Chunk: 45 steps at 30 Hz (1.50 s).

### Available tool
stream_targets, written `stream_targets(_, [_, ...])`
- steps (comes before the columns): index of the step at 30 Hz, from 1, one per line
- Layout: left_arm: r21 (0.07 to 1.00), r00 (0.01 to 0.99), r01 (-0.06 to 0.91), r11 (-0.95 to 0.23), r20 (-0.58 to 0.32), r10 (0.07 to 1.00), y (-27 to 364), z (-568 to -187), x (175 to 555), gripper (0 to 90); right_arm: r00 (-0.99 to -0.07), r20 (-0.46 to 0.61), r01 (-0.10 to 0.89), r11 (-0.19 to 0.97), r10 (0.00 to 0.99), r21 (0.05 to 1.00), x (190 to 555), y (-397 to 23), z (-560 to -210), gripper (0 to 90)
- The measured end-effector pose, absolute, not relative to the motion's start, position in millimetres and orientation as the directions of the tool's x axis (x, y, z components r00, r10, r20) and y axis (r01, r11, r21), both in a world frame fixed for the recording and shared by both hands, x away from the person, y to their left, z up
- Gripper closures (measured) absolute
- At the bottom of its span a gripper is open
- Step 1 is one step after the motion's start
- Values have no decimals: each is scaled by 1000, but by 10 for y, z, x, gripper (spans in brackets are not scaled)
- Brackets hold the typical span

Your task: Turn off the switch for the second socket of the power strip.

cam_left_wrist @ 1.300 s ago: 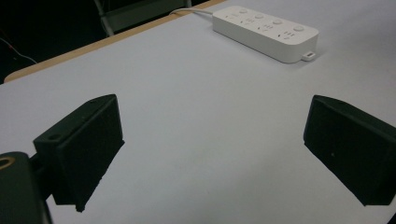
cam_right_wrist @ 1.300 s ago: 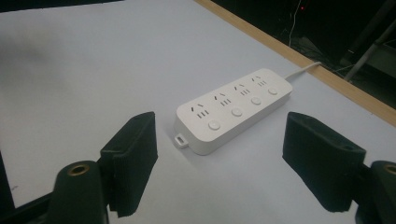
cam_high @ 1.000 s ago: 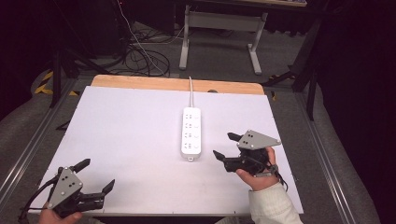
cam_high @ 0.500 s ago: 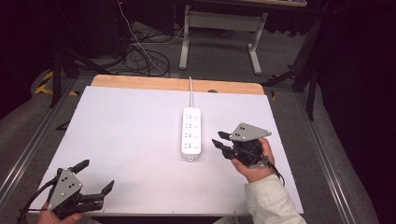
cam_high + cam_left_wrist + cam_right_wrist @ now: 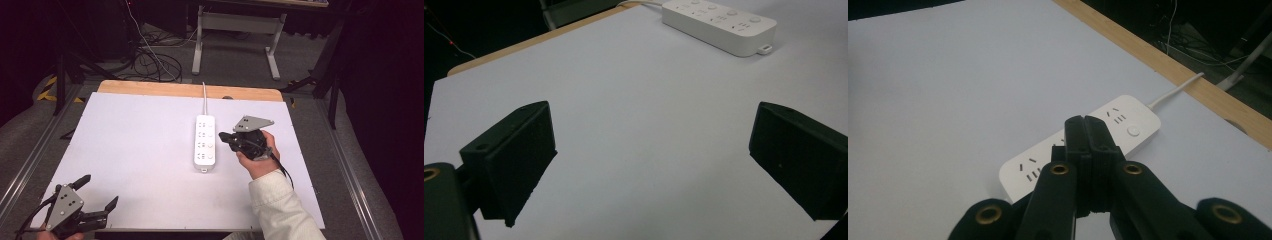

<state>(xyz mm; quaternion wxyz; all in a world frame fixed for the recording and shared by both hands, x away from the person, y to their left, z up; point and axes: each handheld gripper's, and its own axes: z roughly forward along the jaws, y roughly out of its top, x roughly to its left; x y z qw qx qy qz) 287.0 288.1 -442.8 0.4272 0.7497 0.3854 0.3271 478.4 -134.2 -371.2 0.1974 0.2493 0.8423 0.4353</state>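
White power strip (image 5: 205,143) mid-table, right tongs (image 5: 226,138) beside it, left tongs (image 5: 98,192) spread near front edge

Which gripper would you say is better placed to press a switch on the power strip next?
The right gripper, probably: its jaws are shut and it hovers just beside the power strip, aimed at it. The left gripper is open at the table's near left corner, far from the strip.

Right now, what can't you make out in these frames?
- White plastic power strip: its middle sockets, right gripper view, behind the shut right hand-held gripper.
- Its white cable: the plug end, high view, drops past the table's far edge.
- Left hand-held gripper: the holding hand, high view, cut off by the bottom edge.
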Motion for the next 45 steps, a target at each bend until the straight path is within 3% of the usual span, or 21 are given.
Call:
stream_targets(19, [893,476,307,-329,155,866,2902,-4439,2829,54,-766,-95,304,488,636,818,5316,-1115,-4031,900])
stream_targets(45, [891,477,311,-331,155,865,2909,-4446,2843,54,-727,-18,399,442,687,803,5609,-1028,-4365,900])
